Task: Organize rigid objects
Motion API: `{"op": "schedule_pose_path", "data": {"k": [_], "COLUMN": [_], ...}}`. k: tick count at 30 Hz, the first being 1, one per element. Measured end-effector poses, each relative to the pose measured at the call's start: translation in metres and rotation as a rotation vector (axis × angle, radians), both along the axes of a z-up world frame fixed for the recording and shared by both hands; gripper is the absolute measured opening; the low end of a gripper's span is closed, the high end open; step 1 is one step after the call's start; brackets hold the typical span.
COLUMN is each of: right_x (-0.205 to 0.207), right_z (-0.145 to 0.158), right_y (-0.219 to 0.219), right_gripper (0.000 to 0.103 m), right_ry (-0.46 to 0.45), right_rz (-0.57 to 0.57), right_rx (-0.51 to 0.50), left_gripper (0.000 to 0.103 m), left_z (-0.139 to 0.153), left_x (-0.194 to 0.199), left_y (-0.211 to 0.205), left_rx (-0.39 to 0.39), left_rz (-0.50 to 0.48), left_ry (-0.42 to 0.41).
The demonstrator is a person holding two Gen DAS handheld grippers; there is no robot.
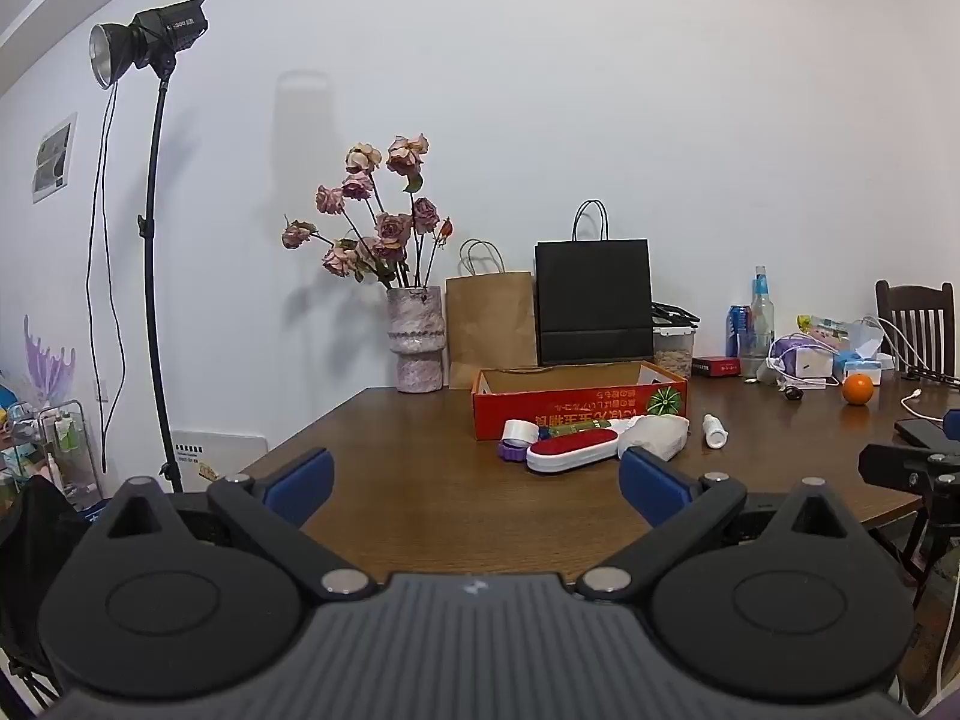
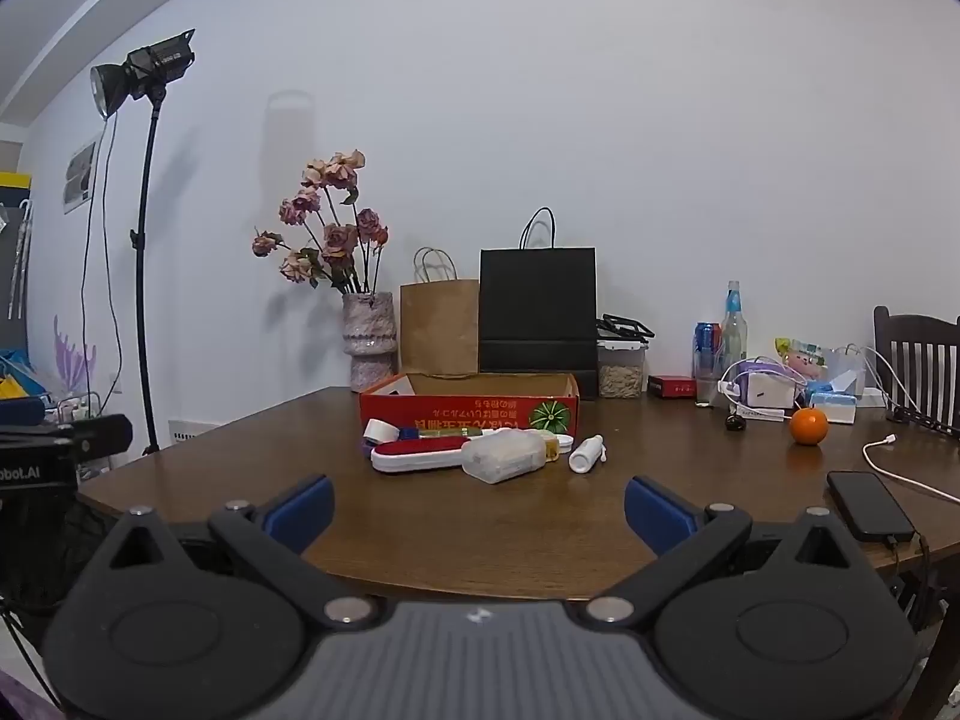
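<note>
At the near edge of the brown wooden table, the left gripper and right gripper both stand wide apart and empty. The loose items, a red-topped white oblong case, a translucent plastic box and a small white bottle, lie just before the open red cardboard box. Recommended: approach the outermost bottle first, level, and grip across its narrow body.
</note>
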State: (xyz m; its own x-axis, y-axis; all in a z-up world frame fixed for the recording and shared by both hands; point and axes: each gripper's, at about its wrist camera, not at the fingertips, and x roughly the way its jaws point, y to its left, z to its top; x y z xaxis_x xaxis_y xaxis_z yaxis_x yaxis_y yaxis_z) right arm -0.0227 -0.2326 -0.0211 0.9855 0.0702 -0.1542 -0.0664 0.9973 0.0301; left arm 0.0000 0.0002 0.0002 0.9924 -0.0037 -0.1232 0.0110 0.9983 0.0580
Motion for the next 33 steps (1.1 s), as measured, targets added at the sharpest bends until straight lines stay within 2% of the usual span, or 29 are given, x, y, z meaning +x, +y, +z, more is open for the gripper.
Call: {"op": "schedule_pose_path", "data": {"k": [33], "right_x": [0.0001], "right_z": [-0.0027], "right_y": [0.0049], "right_gripper": [0.103], "right_ry": [0.006], "right_rz": [-0.001], "right_rx": [-0.009], "left_gripper": [0.103], "left_z": [-0.0031], "left_x": [0.0033], "left_y": [0.0043], "left_rx": [0.006], "left_rz": [-0.026], "left_ry": [0.009]}}
